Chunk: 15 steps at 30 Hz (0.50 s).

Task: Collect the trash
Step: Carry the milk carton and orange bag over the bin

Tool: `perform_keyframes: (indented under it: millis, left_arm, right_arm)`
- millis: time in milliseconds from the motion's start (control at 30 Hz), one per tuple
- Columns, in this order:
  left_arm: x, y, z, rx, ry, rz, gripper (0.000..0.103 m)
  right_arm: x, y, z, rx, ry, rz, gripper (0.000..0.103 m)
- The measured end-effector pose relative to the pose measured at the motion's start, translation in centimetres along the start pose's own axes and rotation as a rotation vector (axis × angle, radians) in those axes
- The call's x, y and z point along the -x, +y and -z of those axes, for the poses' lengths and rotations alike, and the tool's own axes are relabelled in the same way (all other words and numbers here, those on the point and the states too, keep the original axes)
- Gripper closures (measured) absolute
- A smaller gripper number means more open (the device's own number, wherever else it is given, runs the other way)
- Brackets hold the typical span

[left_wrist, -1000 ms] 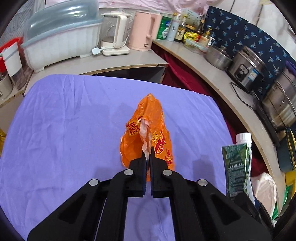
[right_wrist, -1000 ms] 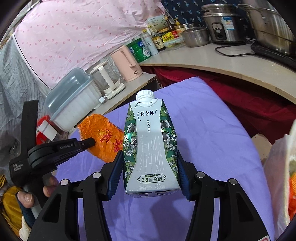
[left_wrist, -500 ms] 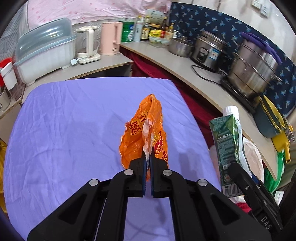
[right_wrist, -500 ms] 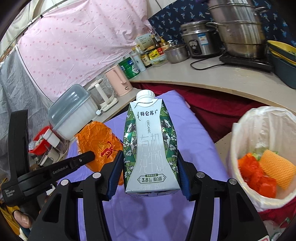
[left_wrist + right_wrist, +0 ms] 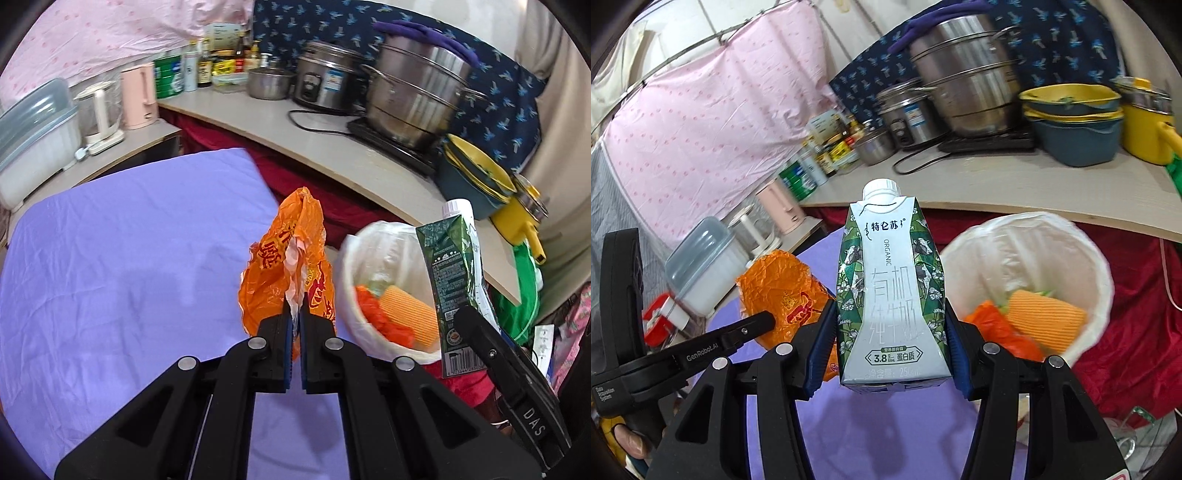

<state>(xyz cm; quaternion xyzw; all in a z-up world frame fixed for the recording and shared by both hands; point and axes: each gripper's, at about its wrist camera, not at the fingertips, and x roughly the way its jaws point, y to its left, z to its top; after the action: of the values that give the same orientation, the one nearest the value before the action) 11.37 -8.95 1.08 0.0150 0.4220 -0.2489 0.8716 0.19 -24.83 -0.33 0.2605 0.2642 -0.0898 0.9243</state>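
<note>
My left gripper [image 5: 295, 314] had its two black fingers pinched together on the crumpled orange plastic bag with red printing [image 5: 291, 258], which stood up from the tips, lifted off the purple cloth-covered table [image 5: 129, 258]. My right gripper [image 5: 890, 332] was clamped on the green and white milk carton with a white screw cap [image 5: 890, 280], its blue-padded fingers [image 5: 822, 343] pressing the carton's two sides and holding it upright. In the right wrist view the orange bag showed just to the left of the carton, with the tip of my left gripper across it.

The round bin lined with a white plastic bag [image 5: 1100, 266] stood beside the table's edge, to the right of both held items. Inside it lay a ribbed orange-yellow piece [image 5: 1045, 321] and some crumpled orange-red scrap [image 5: 993, 328]. Behind, the pale curved counter [image 5: 332, 147] carried a large steel stacked pot [image 5: 417, 92].
</note>
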Motion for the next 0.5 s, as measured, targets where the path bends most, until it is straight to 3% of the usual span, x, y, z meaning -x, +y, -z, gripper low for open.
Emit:
perform_keyframes:
  millis: [233,500]
  left_arm:
    - [-1.8,-6.1,-0.3,-0.070,0.026,0.090,0.101]
    - [-5.7,-10.9,-0.9,-0.118,0.072,0.140,0.100]
  right_arm:
    - [2.8,-5.7,-0.6,-0.079,-0.050,0.076,0.051]
    - [4.1,-10.3,-0.2,-0.143,-0.065,0.129,0.051]
